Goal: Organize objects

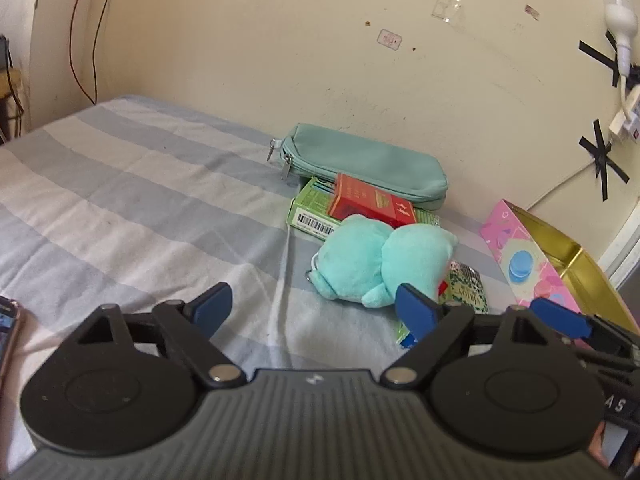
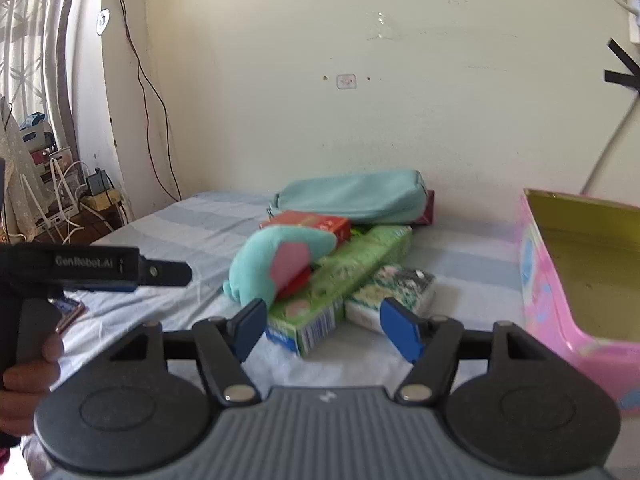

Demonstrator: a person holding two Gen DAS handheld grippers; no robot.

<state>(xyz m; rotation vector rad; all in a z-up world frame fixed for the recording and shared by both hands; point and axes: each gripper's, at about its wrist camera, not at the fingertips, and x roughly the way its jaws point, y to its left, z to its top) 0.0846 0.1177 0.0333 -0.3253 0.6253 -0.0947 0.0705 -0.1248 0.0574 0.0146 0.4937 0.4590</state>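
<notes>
A teal plush toy [image 1: 376, 264] lies on the striped bed sheet [image 1: 140, 208], on top of a red box [image 1: 368, 200] and a long green box [image 1: 316, 212]. Behind them a teal zip pouch [image 1: 360, 164] rests against the wall. My left gripper [image 1: 314, 310] is open and short of the plush, with nothing between its pads. My right gripper [image 2: 325, 328] is also open. The near end of the green box [image 2: 344, 280] lies just ahead of its pads, untouched. The plush [image 2: 276, 264], a patterned tissue pack [image 2: 392, 292], the red box [image 2: 316, 224] and the pouch [image 2: 352, 196] sit beyond.
An open pink box with a gold inside [image 2: 580, 280] stands on the bed at the right, also seen as the pink box [image 1: 560, 264] in the left wrist view. A phone [image 1: 8, 332] lies at the left edge. A person's hand [image 2: 28, 380] grips the left tool. Cables and taped plugs line the wall.
</notes>
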